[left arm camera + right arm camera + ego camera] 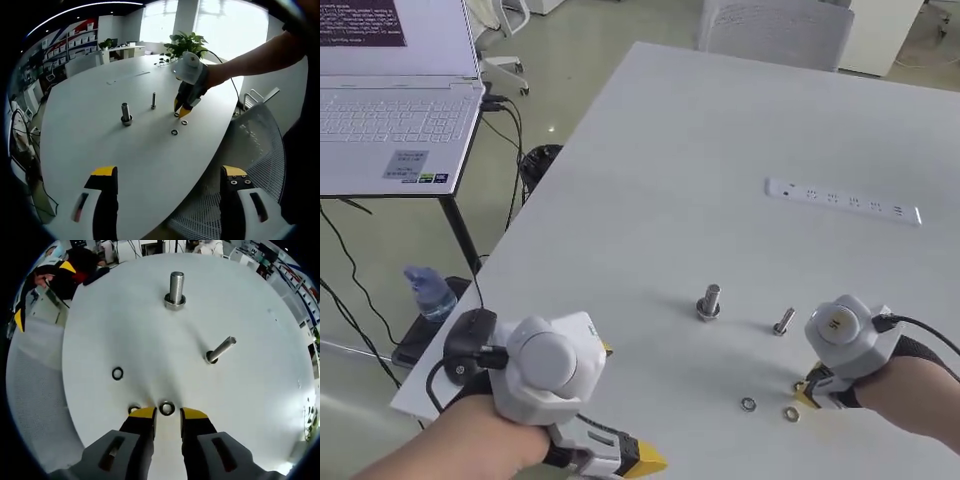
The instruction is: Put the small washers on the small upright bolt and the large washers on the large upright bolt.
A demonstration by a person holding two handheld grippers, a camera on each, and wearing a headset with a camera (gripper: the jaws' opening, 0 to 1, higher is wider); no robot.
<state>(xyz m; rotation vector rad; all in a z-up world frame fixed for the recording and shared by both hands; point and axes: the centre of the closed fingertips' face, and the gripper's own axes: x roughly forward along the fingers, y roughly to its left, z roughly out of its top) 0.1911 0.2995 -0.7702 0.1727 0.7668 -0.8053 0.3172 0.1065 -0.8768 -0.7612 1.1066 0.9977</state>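
R gripper (168, 414) fingers (144, 416) narrowly apart, empty, tips by washer (166, 408); L gripper (169, 172) fingers (105, 175) spread wide, empty.

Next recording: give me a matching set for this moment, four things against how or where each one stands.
Things:
1. large bolt
2. power strip
3. left gripper
4. right gripper

States:
A. jaws narrowly apart, tips at a washer
B. white, lying flat at the far side
C. jaws wide apart, holding nothing
D. upright, left of the small bolt in the head view

Pairs: 1-D, 2-B, 3-C, 4-A
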